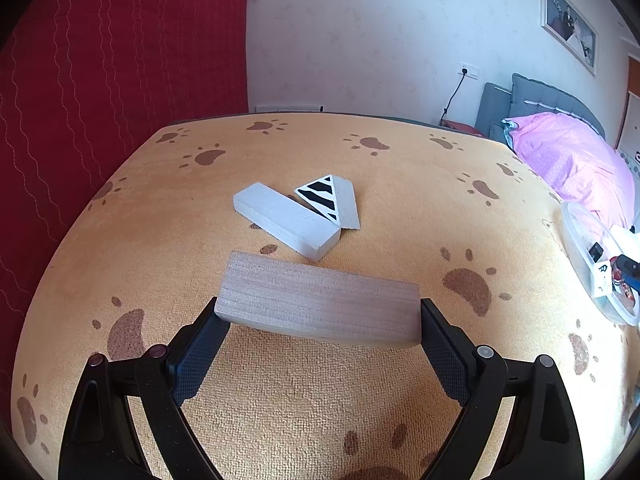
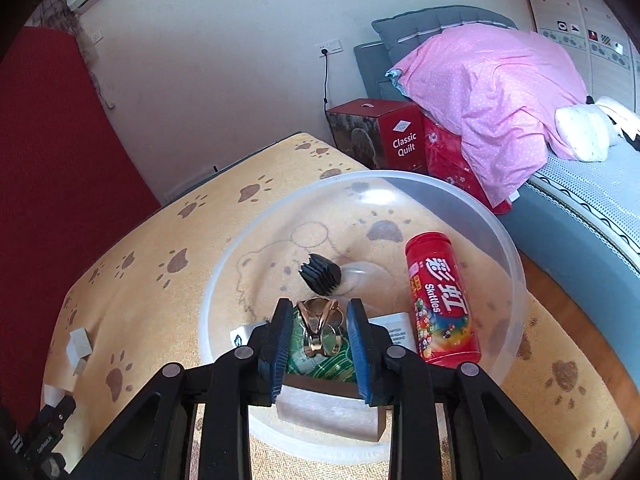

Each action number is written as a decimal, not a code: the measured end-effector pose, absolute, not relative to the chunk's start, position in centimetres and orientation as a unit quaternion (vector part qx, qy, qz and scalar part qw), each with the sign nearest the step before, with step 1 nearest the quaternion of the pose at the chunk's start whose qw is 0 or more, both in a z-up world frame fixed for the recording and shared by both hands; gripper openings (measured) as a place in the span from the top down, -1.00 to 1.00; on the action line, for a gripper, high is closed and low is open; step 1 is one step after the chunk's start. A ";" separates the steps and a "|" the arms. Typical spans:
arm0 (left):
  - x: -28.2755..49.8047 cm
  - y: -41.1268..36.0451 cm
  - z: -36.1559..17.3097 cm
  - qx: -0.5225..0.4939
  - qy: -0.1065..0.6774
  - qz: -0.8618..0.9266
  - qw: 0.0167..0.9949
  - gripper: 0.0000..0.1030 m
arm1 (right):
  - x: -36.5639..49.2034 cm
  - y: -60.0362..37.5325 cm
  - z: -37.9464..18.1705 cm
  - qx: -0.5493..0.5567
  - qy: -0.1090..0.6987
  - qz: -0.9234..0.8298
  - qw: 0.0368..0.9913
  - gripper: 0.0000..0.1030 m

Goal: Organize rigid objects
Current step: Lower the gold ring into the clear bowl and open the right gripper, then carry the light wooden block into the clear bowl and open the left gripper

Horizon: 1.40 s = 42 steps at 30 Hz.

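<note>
Left tongs (image 1: 320, 320) tilt downward over the table (image 1: 400, 208), clamped on a wooden block's (image 1: 320, 306) ends; right tongs (image 2: 320, 320), slightly parted, angle into the clear bowl (image 2: 500, 240) around a gold clip (image 2: 318, 324)

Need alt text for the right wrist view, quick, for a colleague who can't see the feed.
The right gripper hangs over a clear plastic bowl, a gold metal clip between its fingers. In the bowl lie a red Skittles tube, a black ribbed part and a green circuit board.
</note>
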State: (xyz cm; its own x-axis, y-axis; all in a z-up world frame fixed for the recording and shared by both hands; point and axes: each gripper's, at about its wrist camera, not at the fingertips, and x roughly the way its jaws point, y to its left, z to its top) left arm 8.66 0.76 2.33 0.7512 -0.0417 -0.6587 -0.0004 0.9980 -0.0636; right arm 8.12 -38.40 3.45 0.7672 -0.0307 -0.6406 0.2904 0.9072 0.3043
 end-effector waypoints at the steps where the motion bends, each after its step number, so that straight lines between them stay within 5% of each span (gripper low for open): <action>1: 8.7 0.8 2.3 -0.030 0.352 -0.011 0.935 -0.80 | 8.1 -38.6 3.4 0.199 0.329 -0.090 0.919 0.20; 18: 8.8 0.7 2.2 -0.031 0.358 -0.011 0.933 -0.80 | 5.1 -38.5 3.4 0.150 0.285 -0.156 0.934 0.18; 29: 8.6 -0.7 2.8 -0.028 0.359 -0.025 0.932 -0.80 | 2.7 -37.5 3.5 0.142 0.262 -0.154 0.942 -0.27; 42: 8.6 -9.2 5.4 -0.006 0.356 -0.122 0.927 -0.80 | 1.6 -37.5 3.0 0.154 0.270 -0.118 0.943 -0.37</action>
State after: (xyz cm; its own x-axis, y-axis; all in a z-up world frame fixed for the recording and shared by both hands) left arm 8.61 -9.18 5.39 0.7169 -0.2312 -0.6577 0.2220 0.9700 -0.0990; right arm 1.59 -37.50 3.04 0.8265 -0.1386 -0.5456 0.3052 0.9248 0.2273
